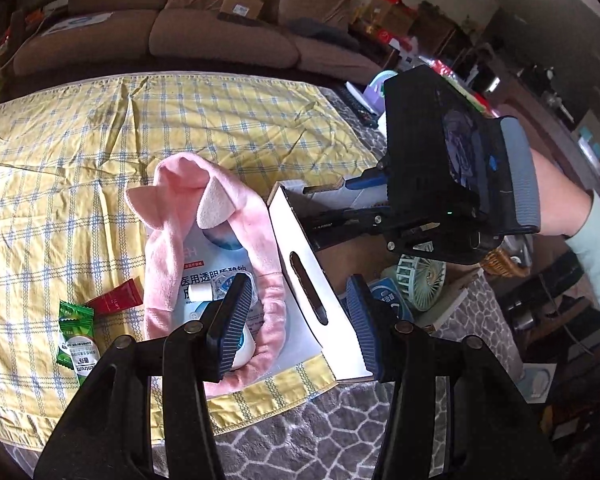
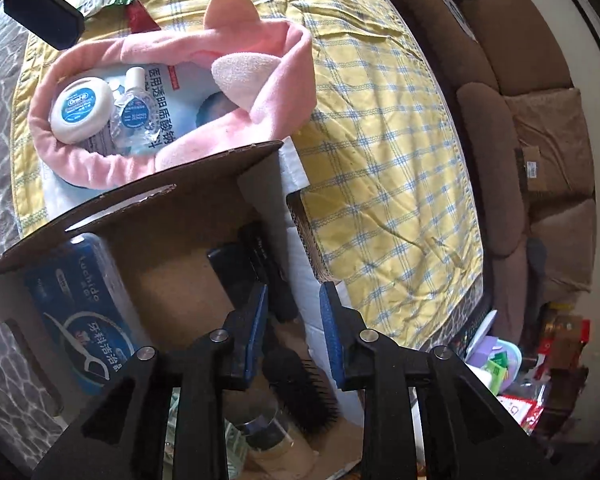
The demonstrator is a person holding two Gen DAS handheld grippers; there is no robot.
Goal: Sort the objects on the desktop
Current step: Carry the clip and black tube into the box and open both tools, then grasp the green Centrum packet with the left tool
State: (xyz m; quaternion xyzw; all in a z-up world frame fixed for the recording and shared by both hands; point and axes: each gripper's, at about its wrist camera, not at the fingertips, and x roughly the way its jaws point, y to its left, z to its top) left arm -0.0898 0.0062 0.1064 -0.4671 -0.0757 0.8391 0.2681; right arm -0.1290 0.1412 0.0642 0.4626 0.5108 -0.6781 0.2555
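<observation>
A cardboard box point(image 1: 342, 344) point(image 2: 168, 272) stands at the edge of the yellow checked cloth point(image 1: 100, 140). My right gripper point(image 2: 294, 326) point(image 1: 320, 204) reaches down into it, jaws slightly open over a black hairbrush point(image 2: 300, 384) whose handle lies between them, untouched by the right pad. My left gripper point(image 1: 298, 322) is open and straddles the box's white wall. Beside the box lies a pink eared headband point(image 1: 220, 208) point(image 2: 172, 60). It rings a white floss case point(image 2: 80, 110), a small clear bottle point(image 2: 134, 108) and a blue-white pack point(image 1: 216, 276).
Green sachets point(image 1: 74, 320) and a red tube point(image 1: 114, 298) lie left of the headband. The box also holds a blue floss-pick pack point(image 2: 80, 312) and a pale green fan point(image 1: 420, 280). A brown sofa point(image 1: 220, 36) stands beyond the table, with clutter to the right.
</observation>
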